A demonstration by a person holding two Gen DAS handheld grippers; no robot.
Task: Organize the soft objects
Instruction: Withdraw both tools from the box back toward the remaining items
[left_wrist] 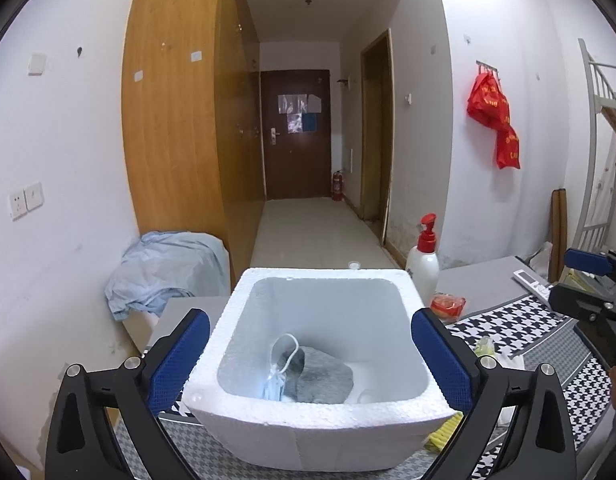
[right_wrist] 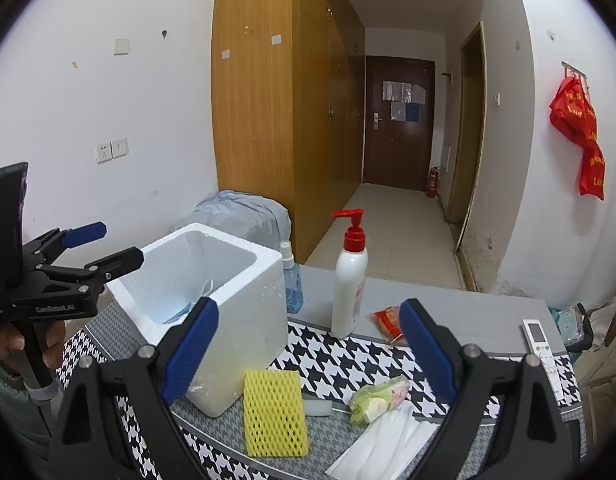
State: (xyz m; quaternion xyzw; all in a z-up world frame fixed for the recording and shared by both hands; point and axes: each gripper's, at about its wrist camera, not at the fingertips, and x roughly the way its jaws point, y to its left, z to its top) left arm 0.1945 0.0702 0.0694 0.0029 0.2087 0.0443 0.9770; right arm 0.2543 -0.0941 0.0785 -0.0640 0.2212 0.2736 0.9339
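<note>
**Left tongs empty over the box, right tongs facing the leftovers**

The left tongs (left_wrist: 310, 354) gape wide above the foam box (left_wrist: 320, 420), gripping nothing; a face mask (left_wrist: 281, 368) and grey cloth (left_wrist: 328, 376) lie inside. The right tongs (right_wrist: 310, 350) also stand open and empty. Straight ahead of them, nearer this hand, lies the yellow foam net (right_wrist: 273, 412), long axis pointing away, with the tissue pack (right_wrist: 378, 398) just beside. Only the left view shows the box floor; only the right shows the surface's remaining soft things.
</note>
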